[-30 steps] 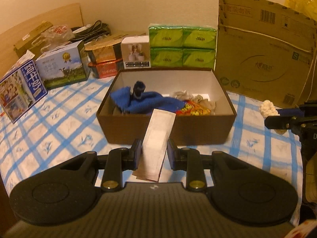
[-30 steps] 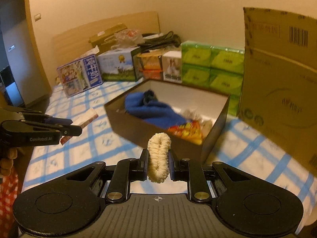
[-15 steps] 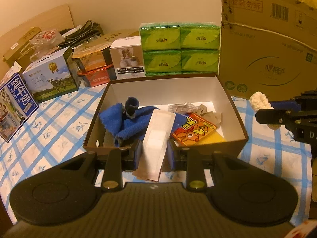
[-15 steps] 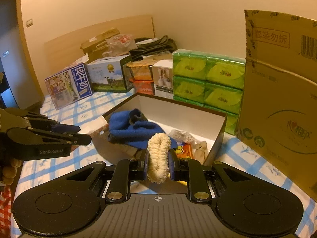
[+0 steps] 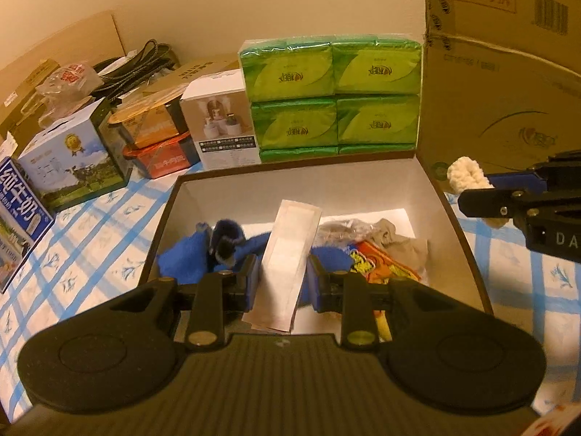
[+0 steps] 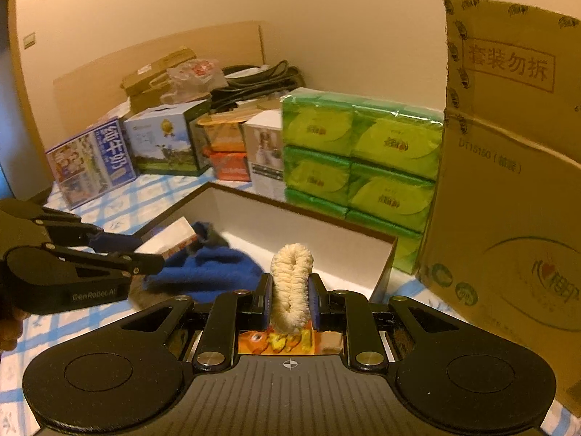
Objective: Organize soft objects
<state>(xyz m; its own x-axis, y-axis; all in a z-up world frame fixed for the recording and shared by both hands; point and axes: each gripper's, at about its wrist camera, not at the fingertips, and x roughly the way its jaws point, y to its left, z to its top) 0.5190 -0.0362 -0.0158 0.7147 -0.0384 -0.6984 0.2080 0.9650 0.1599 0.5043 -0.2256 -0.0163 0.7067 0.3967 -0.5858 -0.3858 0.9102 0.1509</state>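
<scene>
Both grippers are loaded and poised over the open brown box point(image 5: 468, 254): left gripper point(image 5: 283, 278) clamps the flat white packet point(image 5: 288, 254), long axis pointing into the box, right gripper point(image 6: 290, 301) pinches the cream scrunchie point(image 6: 292, 283), so dropping's next, I'd guess.

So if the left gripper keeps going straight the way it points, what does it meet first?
Probably the blue cloth lying in the brown box, just beyond the flat packet the left gripper holds; depth is unclear.
</scene>
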